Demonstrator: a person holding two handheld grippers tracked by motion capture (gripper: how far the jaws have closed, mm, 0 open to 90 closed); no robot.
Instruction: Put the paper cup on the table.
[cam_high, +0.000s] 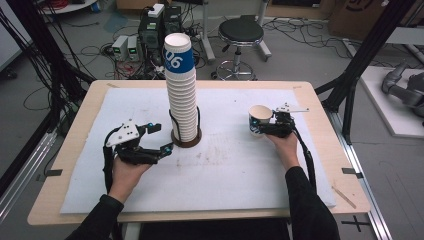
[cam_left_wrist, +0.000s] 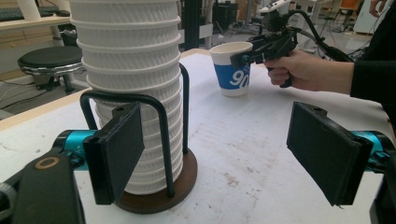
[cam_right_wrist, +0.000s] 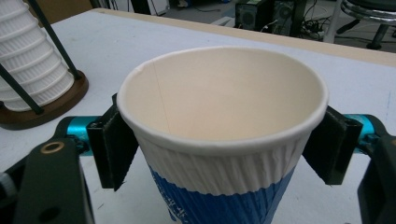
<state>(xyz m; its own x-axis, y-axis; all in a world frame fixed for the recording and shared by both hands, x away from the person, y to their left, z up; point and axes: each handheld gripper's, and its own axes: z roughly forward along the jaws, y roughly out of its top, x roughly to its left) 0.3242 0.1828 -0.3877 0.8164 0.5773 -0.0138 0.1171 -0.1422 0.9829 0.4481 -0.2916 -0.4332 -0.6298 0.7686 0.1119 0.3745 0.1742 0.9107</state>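
A: Cup (cam_right_wrist: 222, 135) first — where is it?

B: Between the jaws of the right gripper (cam_high: 272, 126), which are clamped on its ribbed white band just under the rim, one pad on each side. It stands upright, mouth open and empty, at about four o'clock from the stack of cups (cam_high: 181, 92) and well apart from it. Whether its base touches the white mat (cam_high: 235, 170) or sits just above it, I cannot tell.

A: And the other hand?

B: The left gripper (cam_left_wrist: 215, 149) has its jaws wide apart, holding nothing, just beside the stack at about eight o'clock, near the dark wire holder (cam_left_wrist: 156, 140) and its brown base.

A: What could go wrong?

B: My guess: paper walls are soft, so a harder squeeze could dent the cup out of round. The stack is tall; a nudge from the open left jaws, or a cup pressed on off-centre, could tip it.
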